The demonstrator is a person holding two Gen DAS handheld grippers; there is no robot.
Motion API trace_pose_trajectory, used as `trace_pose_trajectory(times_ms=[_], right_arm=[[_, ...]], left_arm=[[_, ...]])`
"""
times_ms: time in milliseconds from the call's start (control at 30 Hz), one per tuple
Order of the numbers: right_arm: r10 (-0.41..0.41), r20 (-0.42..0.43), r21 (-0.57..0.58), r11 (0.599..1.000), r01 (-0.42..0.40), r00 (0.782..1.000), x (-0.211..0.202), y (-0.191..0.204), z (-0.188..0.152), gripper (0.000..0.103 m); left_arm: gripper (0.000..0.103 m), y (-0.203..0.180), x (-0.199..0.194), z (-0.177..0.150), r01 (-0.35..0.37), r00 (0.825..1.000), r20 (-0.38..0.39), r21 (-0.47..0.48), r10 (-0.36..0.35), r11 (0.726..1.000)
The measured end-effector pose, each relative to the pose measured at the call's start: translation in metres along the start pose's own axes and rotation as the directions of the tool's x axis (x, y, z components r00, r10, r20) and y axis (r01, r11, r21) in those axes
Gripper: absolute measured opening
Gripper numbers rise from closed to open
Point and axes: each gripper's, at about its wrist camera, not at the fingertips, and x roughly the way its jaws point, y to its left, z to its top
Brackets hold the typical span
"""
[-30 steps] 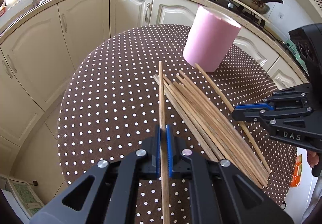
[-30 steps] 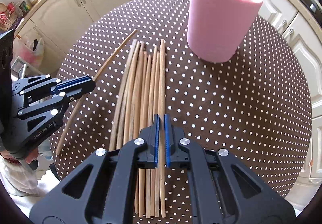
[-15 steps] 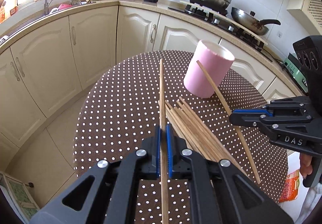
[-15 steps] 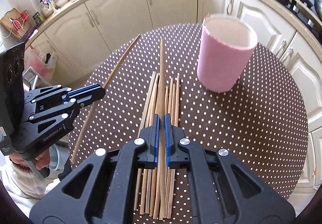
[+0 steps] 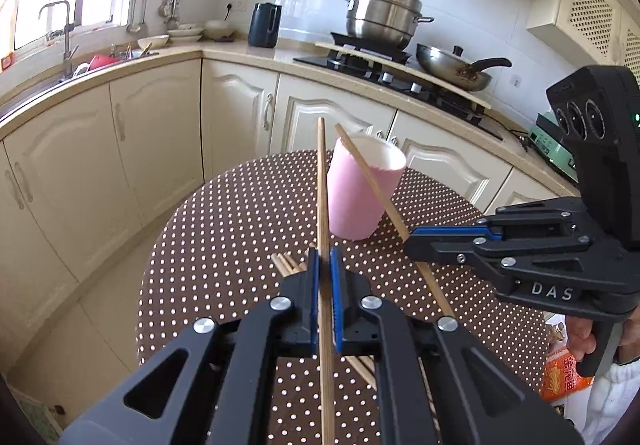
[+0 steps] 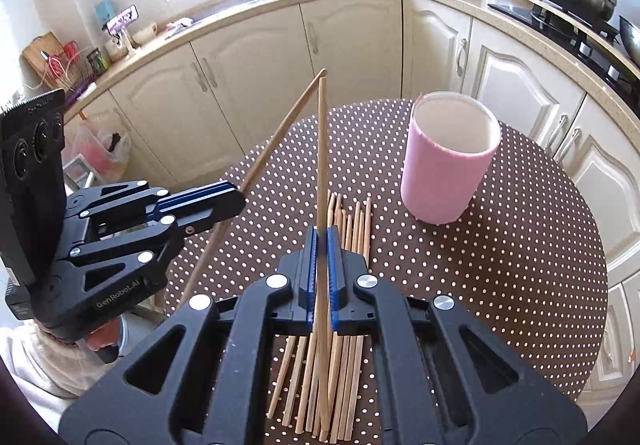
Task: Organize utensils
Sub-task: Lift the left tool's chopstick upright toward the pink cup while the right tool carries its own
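Note:
My left gripper (image 5: 324, 255) is shut on one wooden chopstick (image 5: 322, 185) that points up past the pink cup (image 5: 360, 197). At the right of that view my right gripper (image 5: 410, 241) is shut on a second chopstick (image 5: 372, 181), which slants across the cup. In the right wrist view the right gripper (image 6: 321, 235) clamps its chopstick (image 6: 321, 149), and the left gripper (image 6: 240, 201) holds its chopstick (image 6: 280, 133) aslant. Both sticks hang above the table, tips nearly meeting. Several loose chopsticks (image 6: 352, 225) lie below. The pink cup (image 6: 444, 173) stands upright and empty to the right.
The round table (image 6: 520, 265) has a brown polka-dot cloth. Cream cabinets (image 5: 120, 145) curve behind it. A steel pot (image 5: 380, 17) and a wok (image 5: 452, 69) sit on the stove, with a dark kettle (image 5: 264, 25) nearby. An orange packet (image 5: 564, 373) lies below the table's right edge.
Both grippers have risen, each lifting its chopstick off the table and tilting it upward. The pile stays on the cloth, and the cup now looks farther off.

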Motion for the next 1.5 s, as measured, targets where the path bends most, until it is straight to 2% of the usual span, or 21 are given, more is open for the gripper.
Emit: trace_pose_trajectory(times_ms=[233,800,1133,1500], right_arm=[[0.023,0.054,0.02,1.0,-0.024,0.998,-0.01,-0.007,0.004,0.006],[0.028,0.154,0.043,0.998,-0.035,0.988,-0.038,-0.012,0.018,0.006],[0.033,0.237,0.071,0.996,-0.051,0.971,-0.057,-0.024,0.028,0.006],[0.022,0.336,0.101,0.993,-0.06,0.942,-0.069,-0.037,0.049,0.006]], left_arm=[[0.006,-0.015,-0.007,0.018,0.029,0.998,0.059,0.031,-0.031,0.999],[0.006,-0.028,-0.02,0.045,0.052,0.989,0.134,0.069,-0.061,0.996],[0.006,-0.038,-0.026,0.067,0.067,0.98,0.182,0.1,-0.084,0.993],[0.006,-0.051,-0.016,0.105,0.101,0.96,0.248,0.136,-0.133,0.985]])
